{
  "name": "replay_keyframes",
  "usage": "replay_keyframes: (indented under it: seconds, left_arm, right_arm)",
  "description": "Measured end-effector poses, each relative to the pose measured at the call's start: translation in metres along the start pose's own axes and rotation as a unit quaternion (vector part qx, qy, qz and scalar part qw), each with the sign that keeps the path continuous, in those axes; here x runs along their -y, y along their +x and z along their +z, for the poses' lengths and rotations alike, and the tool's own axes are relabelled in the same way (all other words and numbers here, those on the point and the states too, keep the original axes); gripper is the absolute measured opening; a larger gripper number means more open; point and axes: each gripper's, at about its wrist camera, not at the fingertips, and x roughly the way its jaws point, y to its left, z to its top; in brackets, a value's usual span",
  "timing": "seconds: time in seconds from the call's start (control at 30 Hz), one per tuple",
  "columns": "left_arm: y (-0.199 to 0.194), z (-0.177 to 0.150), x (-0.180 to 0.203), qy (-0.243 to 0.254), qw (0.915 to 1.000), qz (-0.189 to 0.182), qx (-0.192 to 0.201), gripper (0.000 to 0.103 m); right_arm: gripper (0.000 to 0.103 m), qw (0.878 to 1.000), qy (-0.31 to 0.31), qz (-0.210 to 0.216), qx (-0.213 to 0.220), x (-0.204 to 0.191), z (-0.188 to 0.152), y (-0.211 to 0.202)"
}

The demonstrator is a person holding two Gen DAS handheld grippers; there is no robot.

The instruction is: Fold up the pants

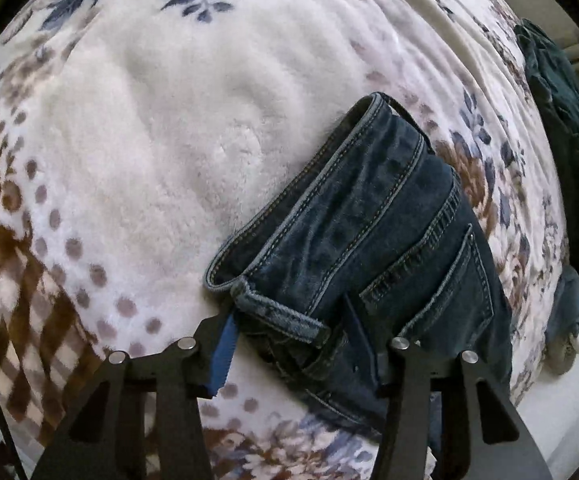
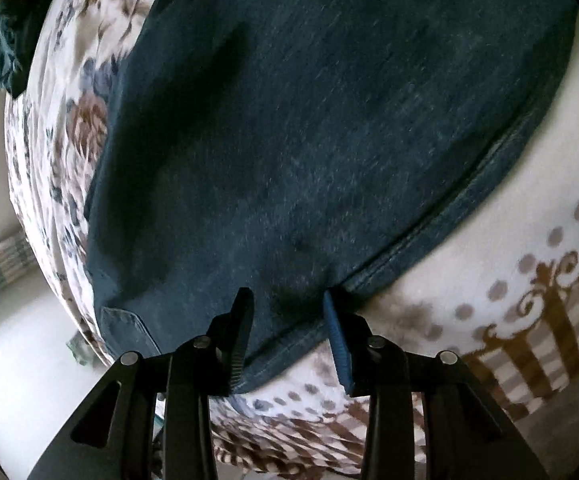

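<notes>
Left wrist view has the left gripper [image 1: 301, 354] pointing steeply down at the waist end of one pair of dark blue jeans [image 1: 373, 216]; its two fingers stand on either side of the waistband, the blue-padded finger [image 1: 221, 360] on the blanket side just touching the hem edge and the other finger [image 1: 381, 360] lying over the denim near the back pocket, so the waistband is pinched between them. Out from the jaws, the jeans lie folded lengthwise on one fleece blanket [image 1: 149, 152], white in the middle with grey dots, brown checks and blue-and-brown flowers round its border. Beyond the jeans, at the blanket's far edge, sits one more heap of dark cloth [image 1: 561, 128], apart from the jeans. Right wrist view shows the right gripper [image 2: 289, 320] also aimed down, its two fingers, one black [image 2: 241, 320] and one blue-padded [image 2: 337, 332], straddling a fold of the same jeans [image 2: 329, 112] near a stitched hem; the cloth sits between them and looks pinched. Past the jaws the denim spreads wide and flat over the blanket [image 2: 529, 240], whose dotted and checked border shows beside the hem, with the dark cloth [image 2: 5, 56] at the blanket's far edge.
</notes>
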Motion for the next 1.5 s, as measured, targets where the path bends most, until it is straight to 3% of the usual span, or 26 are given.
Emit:
replay_keyframes:
  seconds: [0.13, 0.3, 0.4, 0.47, 0.73, 0.83, 0.9, 0.97, 1.0, 1.13, 1.3, 1.4, 1.5]
  left_arm:
    - [0.003, 0.001, -0.003, 0.016, 0.9998, -0.007, -0.009, 0.049]
    - [0.0, -0.001, 0.0, 0.025, 0.9995, -0.007, -0.017, 0.049]
    - [-0.003, -0.005, -0.007, 0.015, 0.9994, -0.017, -0.025, 0.051]
    - [-0.001, -0.006, -0.011, 0.009, 0.9995, -0.016, -0.027, 0.057]
    - [0.005, 0.002, -0.013, -0.019, 0.9996, -0.011, -0.02, 0.062]
    - [0.01, 0.002, -0.01, -0.014, 0.9997, 0.006, -0.017, 0.064]
    - [0.011, 0.004, -0.004, -0.007, 0.9998, 0.018, -0.004, 0.058]
    - [0.007, 0.004, 0.008, 0.011, 0.9992, 0.034, 0.016, 0.037]
    - [0.005, 0.004, 0.012, 0.019, 0.9988, 0.039, 0.023, 0.034]
    - [-0.012, -0.003, 0.021, 0.044, 0.997, 0.04, 0.05, 0.025]
    - [-0.044, -0.017, 0.019, 0.06, 0.996, 0.02, 0.064, 0.022]
    - [-0.055, -0.02, 0.017, 0.058, 0.9962, 0.013, 0.063, 0.021]
    - [-0.04, -0.014, 0.002, 0.05, 0.9975, 0.021, 0.045, 0.022]
  right_arm:
    - [0.04, 1.0, 0.007, -0.015, -0.01, -0.015, 0.0, 0.015]
    - [0.05, 0.999, 0.009, -0.019, -0.031, -0.026, -0.003, 0.028]
    - [0.054, 0.999, 0.022, -0.01, -0.048, -0.026, -0.003, 0.036]
    - [0.058, 0.998, 0.022, -0.014, -0.051, -0.031, -0.002, 0.04]
    - [0.058, 0.999, 0.014, -0.007, -0.046, -0.044, -0.009, 0.044]
    - [0.053, 0.999, 0.008, -0.014, -0.038, -0.044, -0.008, 0.044]
    - [0.034, 0.999, 0.001, -0.032, -0.023, -0.051, -0.009, 0.046]
    - [0.016, 0.999, -0.019, -0.05, -0.005, -0.065, -0.016, 0.044]
    - [0.013, 0.998, -0.035, -0.06, 0.006, -0.073, -0.022, 0.042]
    - [0.007, 0.994, -0.077, -0.074, 0.039, -0.091, -0.043, 0.027]
    - [0.003, 0.993, -0.095, -0.05, 0.053, -0.1, -0.058, 0.001]
    - [0.003, 0.992, -0.105, -0.047, 0.046, -0.101, -0.063, -0.006]
    - [0.003, 0.993, -0.106, -0.054, 0.024, -0.086, -0.067, 0.006]
